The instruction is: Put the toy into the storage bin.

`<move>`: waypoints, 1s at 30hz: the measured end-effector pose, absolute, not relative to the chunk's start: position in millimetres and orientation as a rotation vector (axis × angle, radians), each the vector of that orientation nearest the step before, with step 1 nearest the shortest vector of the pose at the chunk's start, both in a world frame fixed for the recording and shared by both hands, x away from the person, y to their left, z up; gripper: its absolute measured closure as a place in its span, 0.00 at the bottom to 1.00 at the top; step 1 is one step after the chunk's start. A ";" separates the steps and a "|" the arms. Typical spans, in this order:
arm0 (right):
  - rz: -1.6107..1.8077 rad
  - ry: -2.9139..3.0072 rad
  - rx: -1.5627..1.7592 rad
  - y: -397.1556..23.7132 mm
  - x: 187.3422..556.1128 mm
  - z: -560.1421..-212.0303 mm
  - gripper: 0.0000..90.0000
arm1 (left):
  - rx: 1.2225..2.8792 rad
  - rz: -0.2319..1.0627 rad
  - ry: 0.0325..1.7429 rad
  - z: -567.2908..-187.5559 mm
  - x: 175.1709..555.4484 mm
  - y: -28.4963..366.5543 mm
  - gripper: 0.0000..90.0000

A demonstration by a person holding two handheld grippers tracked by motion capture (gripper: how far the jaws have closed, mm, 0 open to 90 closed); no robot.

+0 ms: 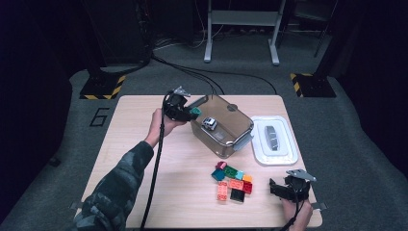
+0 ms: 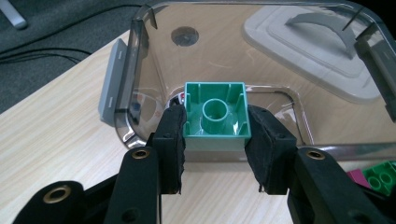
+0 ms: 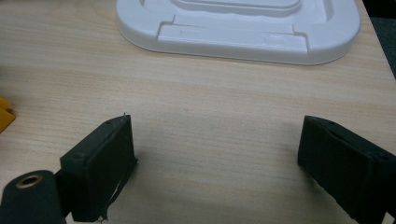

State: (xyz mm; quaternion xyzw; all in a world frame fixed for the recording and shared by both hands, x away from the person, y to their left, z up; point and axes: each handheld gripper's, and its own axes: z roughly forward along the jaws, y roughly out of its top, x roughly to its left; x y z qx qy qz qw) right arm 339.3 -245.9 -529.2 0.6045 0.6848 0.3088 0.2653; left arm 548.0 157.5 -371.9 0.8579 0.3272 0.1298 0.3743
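My left gripper (image 1: 192, 112) is shut on a teal-green brick (image 2: 215, 116), its hollow underside facing the camera, held at the near rim of the clear plastic bin (image 1: 222, 124). The same brick (image 1: 196, 111) hangs at the bin's left edge in the high view. Inside the bin lies a small white toy car (image 1: 209, 123). A cluster of several coloured bricks (image 1: 232, 180) lies on the table in front of the bin. My right gripper (image 1: 281, 189) rests at the table's front right, open, its pads (image 3: 100, 172) wide apart over bare wood with nothing between them.
The bin's white lid (image 1: 274, 139) lies flat to the right of the bin, and its edge (image 3: 238, 28) lies ahead of my right gripper. A yellow brick corner (image 3: 4, 114) shows at left. Cables trail from both grippers; stands and cables are on the floor beyond the table.
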 end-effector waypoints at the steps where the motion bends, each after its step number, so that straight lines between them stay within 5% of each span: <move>1: 0.834 1.850 1.633 -245.9 339.3 -529.2 0.11 | 2.197 0.332 0.838 -371.9 548.0 157.5 0.66; 30: 0.836 1.851 1.631 -246.0 339.5 -529.2 0.11 | 2.329 0.293 0.883 -378.6 552.7 134.4 0.64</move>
